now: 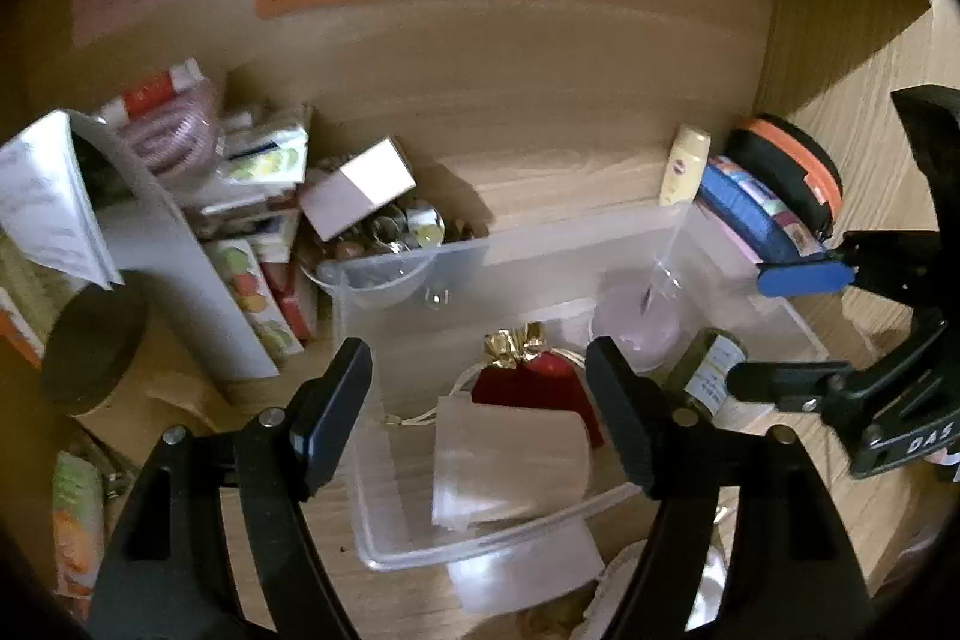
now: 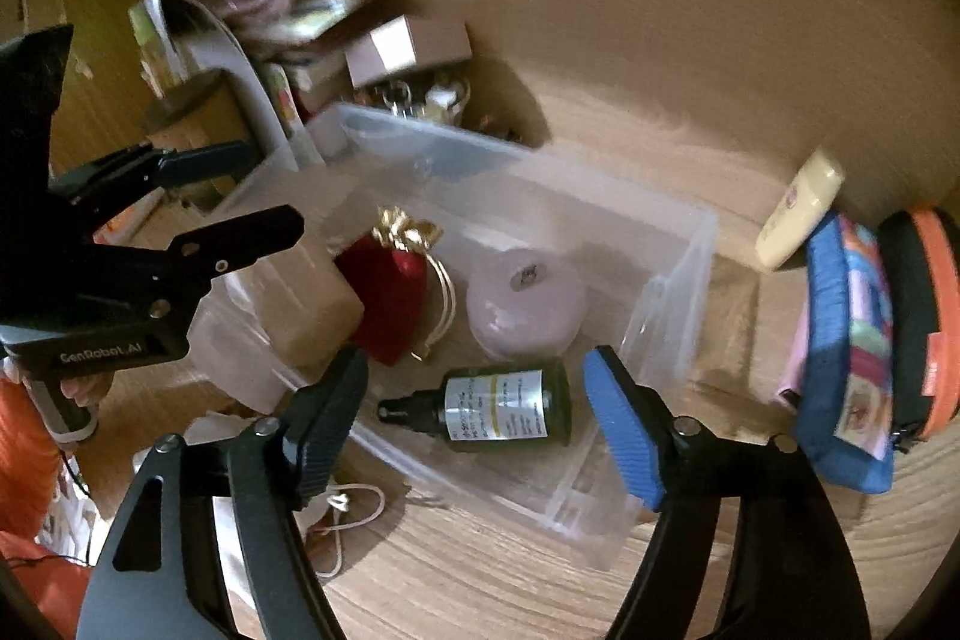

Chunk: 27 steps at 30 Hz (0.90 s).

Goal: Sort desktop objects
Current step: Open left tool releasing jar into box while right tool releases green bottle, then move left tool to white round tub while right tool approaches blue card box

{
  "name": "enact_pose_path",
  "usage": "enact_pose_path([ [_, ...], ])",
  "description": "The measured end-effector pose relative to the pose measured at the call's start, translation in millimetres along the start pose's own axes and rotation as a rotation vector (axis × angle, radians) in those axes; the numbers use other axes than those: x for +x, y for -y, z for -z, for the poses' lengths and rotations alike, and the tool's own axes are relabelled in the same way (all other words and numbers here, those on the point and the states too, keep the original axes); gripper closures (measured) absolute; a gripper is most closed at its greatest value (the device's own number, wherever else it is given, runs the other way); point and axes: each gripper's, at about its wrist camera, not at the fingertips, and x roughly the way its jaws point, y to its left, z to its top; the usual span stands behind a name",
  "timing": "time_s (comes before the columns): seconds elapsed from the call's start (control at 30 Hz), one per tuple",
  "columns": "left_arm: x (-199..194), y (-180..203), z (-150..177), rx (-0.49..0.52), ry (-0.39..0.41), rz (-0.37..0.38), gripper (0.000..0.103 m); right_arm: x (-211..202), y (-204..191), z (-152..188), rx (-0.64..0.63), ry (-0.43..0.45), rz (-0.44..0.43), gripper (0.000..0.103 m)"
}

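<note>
Both claws spread wide, empty: left claw over the clear plastic bin, right claw above the dark green spray bottle lying on its side inside. Next likely: fetch the cream tube beside the bin, gripping mid-body, clearing the rim.

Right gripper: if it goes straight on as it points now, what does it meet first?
Probably the dark green glass spray bottle, lying on its side in the clear plastic bin between the open right gripper fingers; depth is uncertain.
</note>
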Motion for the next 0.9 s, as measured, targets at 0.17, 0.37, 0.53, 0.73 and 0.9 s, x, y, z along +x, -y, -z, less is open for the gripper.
enact_pose_path([
  [0.17, -21.9, 0.5, 6.4, -0.009, 0.041, -0.027, 0.021, -29.8, -3.4, 2.3, -0.002, 0.083, 0.01, 0.025],
  [0.37, -35.4, 0.2, 21.6, -0.031, 0.05, -0.057, 0.011, -61.1, -6.9, 15.7, -0.014, 0.181, 0.027, 0.021],
  [0.53, -35.7, -4.1, 38.4, -0.069, 0.024, -0.071, 0.011, -74.4, -8.6, 32.2, -0.002, 0.234, 0.048, 0.02],
  [0.73, -26.7, -6.1, 61.9, -0.11, -0.041, -0.059, 0.01, -79.4, -11.1, 61.5, 0.026, 0.259, 0.076, 0.02],
  [0.9, -20.7, -0.2, 72.7, -0.125, -0.068, -0.037, 0.01, -79.6, -12.4, 85.4, 0.051, 0.253, 0.068, 0.02],
])
